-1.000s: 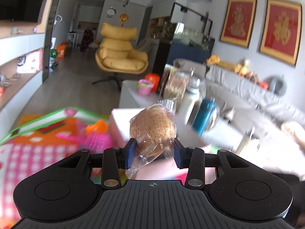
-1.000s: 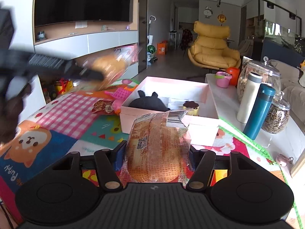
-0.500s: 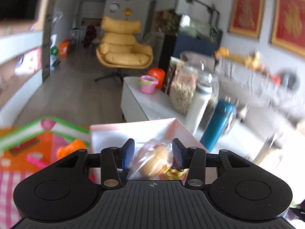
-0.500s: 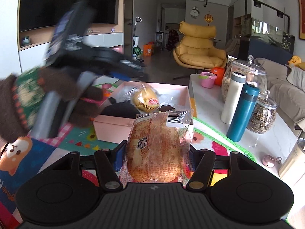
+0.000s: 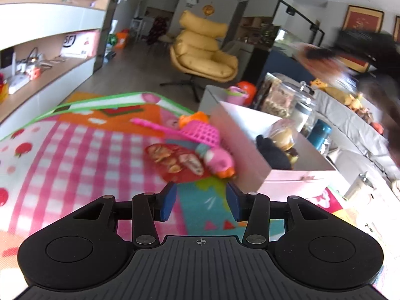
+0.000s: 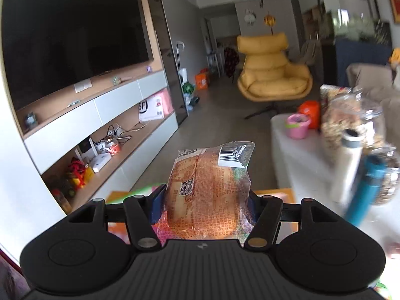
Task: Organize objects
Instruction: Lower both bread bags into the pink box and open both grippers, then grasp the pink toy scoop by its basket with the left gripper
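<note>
Between the right tool's [image 6: 205, 202] closed-in fingers sits a wrapped bread loaf [image 6: 207, 192]; the left tool [image 5: 201, 201] gapes empty beside the pink box [image 5: 272, 160].

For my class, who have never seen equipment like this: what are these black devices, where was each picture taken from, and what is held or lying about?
No robot here: a person holds a two-finger gripper in each hand, each with a camera looking along its fingers. In the left view, the left gripper is open and empty above a colourful play mat. Ahead lie a red snack packet, a pink toy and a pink box already holding items. In the right view, the right gripper grips a wrapped bread packet, raised towards the living room.
</note>
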Demonstrator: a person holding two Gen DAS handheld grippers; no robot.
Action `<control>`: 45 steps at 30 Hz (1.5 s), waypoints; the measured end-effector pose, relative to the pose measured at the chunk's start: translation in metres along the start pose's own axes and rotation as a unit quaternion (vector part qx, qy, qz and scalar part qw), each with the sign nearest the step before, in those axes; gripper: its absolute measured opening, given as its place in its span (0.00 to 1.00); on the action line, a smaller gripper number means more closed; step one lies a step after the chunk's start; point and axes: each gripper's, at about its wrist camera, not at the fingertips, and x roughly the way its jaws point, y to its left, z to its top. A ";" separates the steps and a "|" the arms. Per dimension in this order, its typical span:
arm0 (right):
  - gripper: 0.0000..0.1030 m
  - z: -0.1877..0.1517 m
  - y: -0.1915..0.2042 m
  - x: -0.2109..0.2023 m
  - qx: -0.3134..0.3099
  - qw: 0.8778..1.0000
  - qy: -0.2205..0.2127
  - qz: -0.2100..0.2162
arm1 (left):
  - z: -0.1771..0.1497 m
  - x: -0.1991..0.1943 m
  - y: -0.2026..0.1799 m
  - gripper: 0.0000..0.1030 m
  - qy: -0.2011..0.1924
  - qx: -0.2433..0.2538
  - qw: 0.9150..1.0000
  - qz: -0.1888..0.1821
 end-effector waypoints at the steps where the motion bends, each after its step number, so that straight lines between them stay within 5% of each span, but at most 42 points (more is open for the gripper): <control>1: 0.59 0.007 0.006 0.021 0.004 1.000 0.010 -0.003 | -0.001 -0.002 0.004 0.46 0.000 -0.002 1.000 0.001; 5: 0.59 0.012 0.018 0.097 0.018 0.997 0.069 -0.026 | -0.003 -0.006 0.017 0.46 -0.003 -0.015 1.000 0.000; 8: 0.59 -0.008 0.008 0.146 0.041 0.987 0.152 -0.040 | -0.007 -0.016 0.025 0.46 -0.007 -0.019 1.000 -0.005; 12: 0.54 -0.044 -0.006 0.167 0.034 0.973 0.214 -0.085 | -0.007 -0.014 0.031 0.46 0.000 -0.016 1.000 0.004; 14: 0.54 -0.055 -0.004 0.163 0.003 0.972 0.210 -0.110 | -0.007 -0.009 0.031 0.46 0.006 -0.014 1.000 0.010; 17: 0.66 -0.061 -0.003 0.142 0.001 0.977 0.193 -0.089 | -0.008 -0.002 0.027 0.46 0.019 -0.007 1.000 0.011; 22: 0.81 -0.061 -0.002 0.072 -0.046 0.992 0.109 -0.052 | -0.005 0.005 0.019 0.46 0.029 -0.004 1.000 -0.002; 30: 0.86 -0.121 0.005 -0.010 -0.112 0.991 0.007 -0.067 | 0.037 0.035 0.009 0.46 0.007 -0.061 0.998 -0.023; 37: 0.86 -0.182 -0.007 -0.020 -0.097 0.992 0.002 -0.086 | 0.079 0.100 0.017 0.46 0.052 -0.214 0.975 0.014; 45: 0.92 -0.200 -0.014 -0.017 -0.082 0.994 0.010 -0.077 | 0.092 0.146 0.013 0.53 0.078 -0.225 0.968 0.075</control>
